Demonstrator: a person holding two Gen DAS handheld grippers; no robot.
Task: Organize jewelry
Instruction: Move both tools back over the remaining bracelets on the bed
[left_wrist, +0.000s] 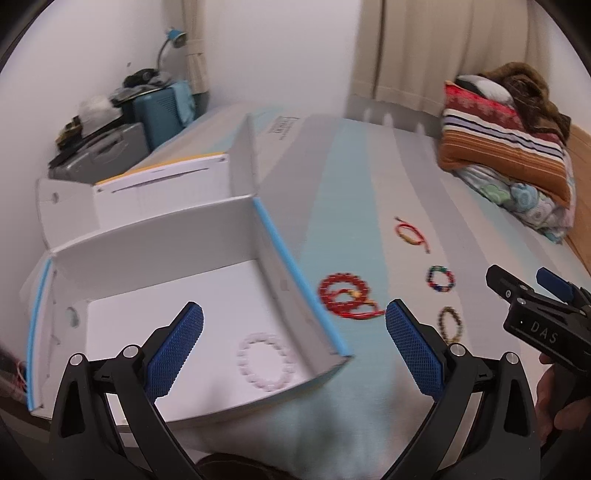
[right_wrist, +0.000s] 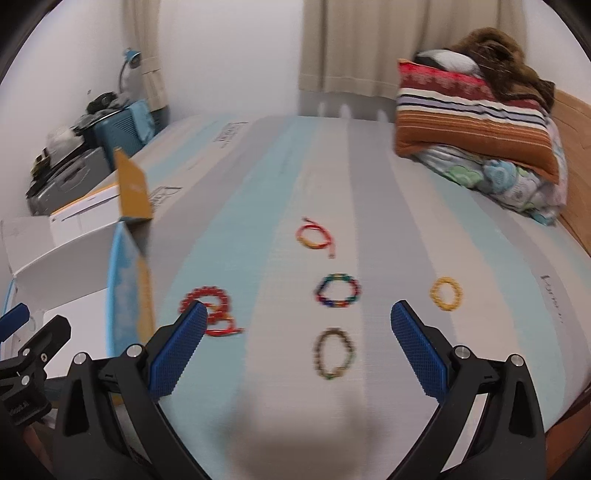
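A white open box (left_wrist: 284, 258) with blue edges sits on the striped bed at left; a pale pink bead bracelet (left_wrist: 266, 361) lies inside it. My left gripper (left_wrist: 293, 350) is open and empty above the box's near right corner. On the bed lie a red bead bracelet with cord (right_wrist: 208, 310), a thin red cord bracelet (right_wrist: 314, 236), a multicoloured bead bracelet (right_wrist: 338, 291), a brown bead bracelet (right_wrist: 334, 352) and a yellow bead bracelet (right_wrist: 446, 293). My right gripper (right_wrist: 299, 347) is open and empty, just above the brown bracelet.
Folded striped blankets and pillows (right_wrist: 476, 125) are piled at the bed's far right. A cluttered side table with blue case and lamp (left_wrist: 147, 107) stands beyond the box at left. Curtains (right_wrist: 354, 48) hang behind the bed.
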